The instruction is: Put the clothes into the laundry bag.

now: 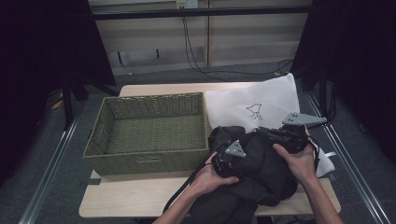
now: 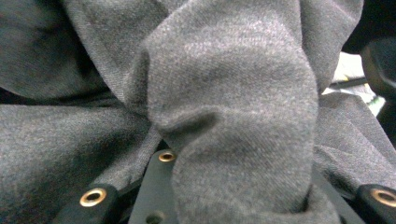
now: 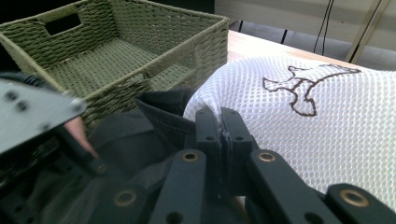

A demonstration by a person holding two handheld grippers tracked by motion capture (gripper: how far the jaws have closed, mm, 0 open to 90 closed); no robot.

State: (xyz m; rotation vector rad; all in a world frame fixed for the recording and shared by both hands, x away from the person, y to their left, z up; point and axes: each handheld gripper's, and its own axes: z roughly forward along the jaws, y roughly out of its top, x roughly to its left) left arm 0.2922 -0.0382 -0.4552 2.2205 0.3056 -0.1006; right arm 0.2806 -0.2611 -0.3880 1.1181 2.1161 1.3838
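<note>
Item: dark garment (image 1: 261, 163), bunched at the table's (image 1: 116, 200) near right, overlapping white mesh bag (image 1: 261, 100). Right gripper (image 3: 223, 122): jaws together, pinching an edge. Left gripper (image 1: 223, 163): buried in cloth (grip unreadable). Step: apparently gathering; next, probably lift toward empty wicker basket (image 1: 149, 161).

A green woven basket (image 1: 147, 133) stands empty on the left of the light wooden table (image 1: 130, 200), handle slots cut in its end walls. Behind the table, black cables (image 1: 196, 56) hang down a pale panelled wall (image 1: 252, 42) to what seems grey floor (image 1: 60, 158).
</note>
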